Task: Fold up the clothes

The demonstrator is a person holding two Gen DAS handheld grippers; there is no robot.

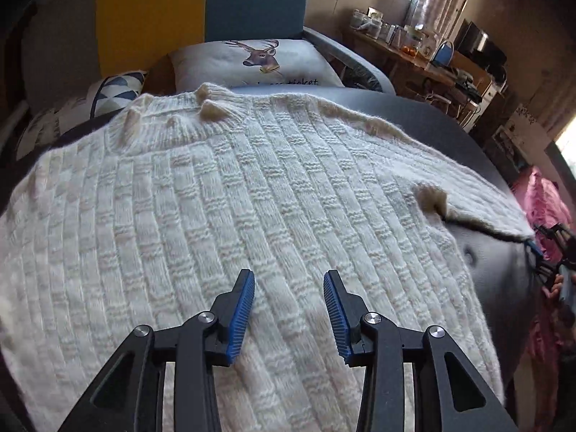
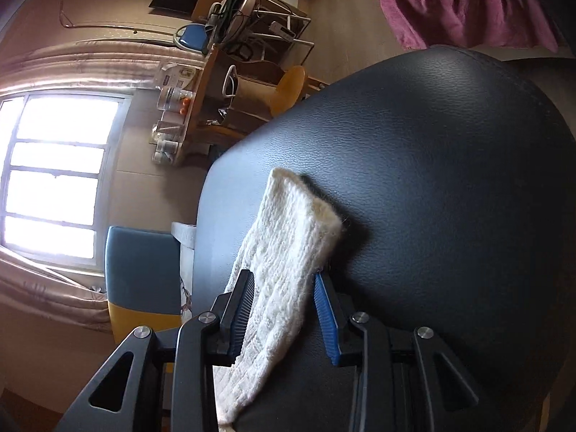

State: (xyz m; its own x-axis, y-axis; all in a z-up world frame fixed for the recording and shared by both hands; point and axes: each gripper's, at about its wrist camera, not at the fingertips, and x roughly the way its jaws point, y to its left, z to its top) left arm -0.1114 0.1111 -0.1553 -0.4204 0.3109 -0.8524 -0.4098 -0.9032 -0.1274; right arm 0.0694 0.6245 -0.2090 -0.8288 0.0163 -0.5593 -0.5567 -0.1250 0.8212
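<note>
Knitwear fills the left wrist view: a cream sweater (image 1: 230, 194) lies spread flat on a dark padded surface (image 1: 424, 122), with its collar (image 1: 201, 108) at the far side, toward the cushions, and its hem near the camera. Its long axis runs from the camera away to the collar, and one sleeve (image 1: 478, 208) reaches out to the right edge of the surface. This view alone shows the whole body of the garment and the left gripper (image 1: 289, 280), which hangs above the lower part of the knit with its jaws apart and nothing between them.

The right wrist view shows only the sleeve (image 2: 288, 248), as a narrow strip that runs from the bottom of the picture up to its cuff end, which lies on the dark padded surface (image 2: 450, 165). The right gripper (image 2: 283, 284) has its jaws around this strip; the left blue pad touches the knit, but I cannot tell if the right pad presses on it.

Behind the sweater is a cushion (image 1: 259, 61) with a printed deer head and a word that reads "ticket"; the letters before it are hidden. Beside it lies a second cushion (image 1: 111, 90) with blue triangles. Pink fabric (image 2: 464, 3) is seen at the edge in both views.
</note>
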